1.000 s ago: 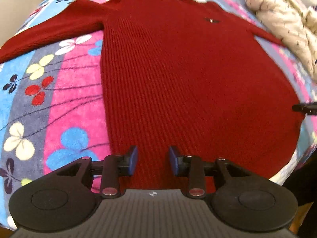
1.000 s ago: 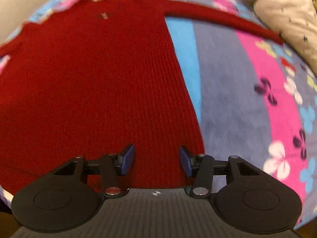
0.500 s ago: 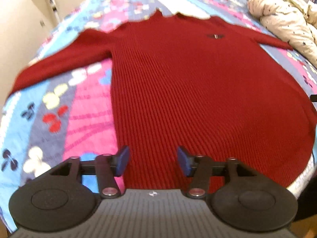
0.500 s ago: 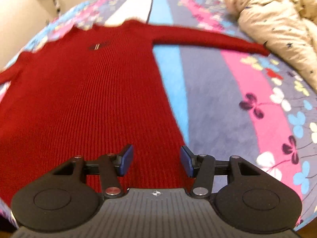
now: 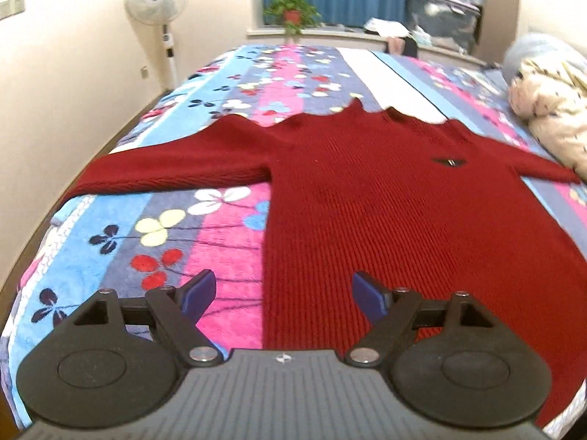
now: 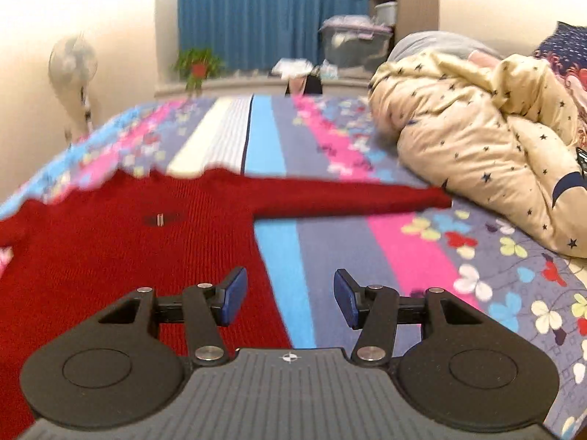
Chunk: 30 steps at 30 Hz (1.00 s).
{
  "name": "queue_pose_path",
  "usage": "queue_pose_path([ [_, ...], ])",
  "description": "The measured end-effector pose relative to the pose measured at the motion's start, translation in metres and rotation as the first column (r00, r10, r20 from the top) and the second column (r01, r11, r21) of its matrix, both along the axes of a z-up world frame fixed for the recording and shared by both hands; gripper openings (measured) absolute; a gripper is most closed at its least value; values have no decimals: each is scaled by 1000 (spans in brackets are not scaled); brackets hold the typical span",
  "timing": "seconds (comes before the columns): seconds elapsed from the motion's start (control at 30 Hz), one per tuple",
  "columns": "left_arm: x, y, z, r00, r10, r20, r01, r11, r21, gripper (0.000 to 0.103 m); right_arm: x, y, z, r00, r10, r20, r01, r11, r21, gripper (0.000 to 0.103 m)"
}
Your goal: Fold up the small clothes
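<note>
A dark red knit sweater (image 5: 385,220) lies flat on the flowered bedspread (image 5: 165,227), both sleeves spread out sideways. My left gripper (image 5: 284,297) hovers over the sweater's left side edge near the hem; its jaws are opening, wide apart, with nothing between them. In the right wrist view the sweater (image 6: 128,249) fills the left half and its sleeve (image 6: 348,196) reaches right toward the duvet. There my right gripper (image 6: 290,299) hangs above the sweater's right side edge, open and empty. The hem itself is hidden under the gripper bodies.
A bunched cream duvet with dark stars (image 6: 488,154) lies on the bed at the right, close to the sleeve end. A standing fan (image 5: 161,11) is by the left wall. A potted plant (image 5: 291,14) sits on the windowsill before blue curtains, with storage boxes (image 6: 356,40) beside it.
Both grippers rose and tilted up from the hem, so the room's far end came into view. The left jaws spread much wider. The sweater lies as before.
</note>
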State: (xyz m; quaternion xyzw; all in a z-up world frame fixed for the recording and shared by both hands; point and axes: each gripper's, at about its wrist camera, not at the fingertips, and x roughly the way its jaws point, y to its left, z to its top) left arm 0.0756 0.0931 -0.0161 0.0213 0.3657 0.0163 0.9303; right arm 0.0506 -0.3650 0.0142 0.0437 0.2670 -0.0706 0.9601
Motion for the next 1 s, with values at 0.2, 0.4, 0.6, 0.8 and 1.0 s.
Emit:
queue_pose_path([
  [0.2,4,7,-2,999,16,-31,-17,1000,-26,85,3,-24,22,993,-34,113,37,999,-21,57],
  [0.4,5,5,-4,999,12,-29,-12,1000,-19,85,10,-29,8,993,-92,76,87,994,69,57],
  [0.6,6,3,-4,999,14,-30,-14,1000,-12,85,19,-21,-2,999,-52,12,51,998,27,57],
  [0.8,10,0,2,1000,10,19,-11,999,30,84,19,-28,-6,997,-78,-16,79,995,61,58],
  [1.0,50,9,6,1000,-1,-29,4,995,102,31,23,-33,-12,994,-96,-54,100,992,79,58],
])
